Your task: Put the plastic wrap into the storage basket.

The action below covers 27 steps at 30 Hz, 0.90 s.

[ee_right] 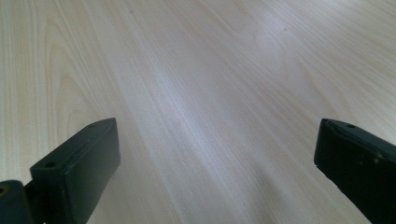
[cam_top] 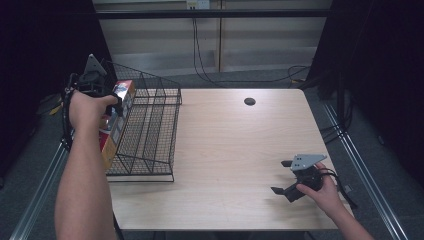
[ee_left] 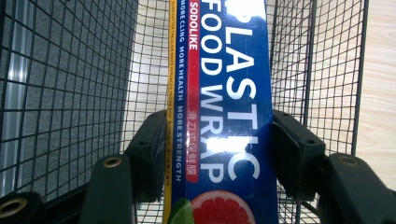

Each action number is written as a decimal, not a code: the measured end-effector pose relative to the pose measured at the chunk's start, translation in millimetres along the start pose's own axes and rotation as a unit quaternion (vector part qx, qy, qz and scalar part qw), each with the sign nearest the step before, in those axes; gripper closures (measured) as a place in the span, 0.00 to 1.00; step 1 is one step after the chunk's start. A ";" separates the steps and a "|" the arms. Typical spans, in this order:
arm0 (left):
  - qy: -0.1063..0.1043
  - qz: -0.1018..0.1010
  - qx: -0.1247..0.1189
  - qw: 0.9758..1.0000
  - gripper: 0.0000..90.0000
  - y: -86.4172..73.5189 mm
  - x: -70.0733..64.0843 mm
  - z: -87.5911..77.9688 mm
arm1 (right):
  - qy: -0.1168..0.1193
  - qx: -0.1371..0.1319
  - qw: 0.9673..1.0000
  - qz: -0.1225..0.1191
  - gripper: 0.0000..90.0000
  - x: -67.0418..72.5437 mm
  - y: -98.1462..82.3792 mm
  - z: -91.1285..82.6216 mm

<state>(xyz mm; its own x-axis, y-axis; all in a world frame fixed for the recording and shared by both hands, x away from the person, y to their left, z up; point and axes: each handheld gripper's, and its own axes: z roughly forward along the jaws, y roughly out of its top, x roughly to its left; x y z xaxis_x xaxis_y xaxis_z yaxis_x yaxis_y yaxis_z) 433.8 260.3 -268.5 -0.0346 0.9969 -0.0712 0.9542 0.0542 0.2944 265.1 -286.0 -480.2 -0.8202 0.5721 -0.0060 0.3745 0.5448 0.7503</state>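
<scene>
A long plastic wrap box, blue with white lettering and a yellow edge, stands tilted against the left side of a black wire basket. My left gripper is shut on the box near its upper end. In the left gripper view both black jaws press on the sides of the box, with the basket mesh behind it. My right gripper rests low over the table's front right, its jaws wide apart with nothing between them. The right gripper view has bare wood between the jaws.
The wooden table has a small dark round hole near its back edge. Metal rails run along both sides of the table, and cables hang behind it.
</scene>
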 end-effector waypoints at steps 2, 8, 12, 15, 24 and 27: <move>0.001 0.000 -0.001 1.000 0.48 -0.1 0.0 0.7 | -0.002 0.000 1.000 0.000 0.00 0.0 0.1 0.3; 0.001 0.003 -0.001 1.000 0.47 0.1 3.0 1.8 | 0.000 0.002 1.000 0.001 0.00 0.7 0.0 0.6; -0.001 -0.006 0.001 1.000 0.47 0.0 3.5 4.4 | -0.002 0.001 1.000 0.001 0.00 0.6 0.0 0.6; 0.001 0.000 0.003 1.000 0.47 0.9 4.9 5.3 | -0.001 0.001 1.000 -0.001 0.00 0.7 0.1 0.9; -0.001 -0.007 0.006 1.000 0.46 2.6 6.8 6.9 | 0.001 0.005 1.000 -0.002 0.00 0.5 -0.1 2.2; 0.007 -0.004 -0.002 1.000 0.46 2.8 7.6 6.6 | 0.001 0.005 1.000 -0.003 0.00 0.4 -0.1 2.4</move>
<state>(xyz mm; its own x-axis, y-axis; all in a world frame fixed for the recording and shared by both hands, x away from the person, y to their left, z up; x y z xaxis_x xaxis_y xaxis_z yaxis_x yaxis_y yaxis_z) 438.1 267.7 -274.5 -0.0469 0.9971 -0.0595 0.9527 0.0626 0.2975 265.7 -284.4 -481.9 -0.8239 0.5666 -0.0091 0.3732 0.5546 0.7437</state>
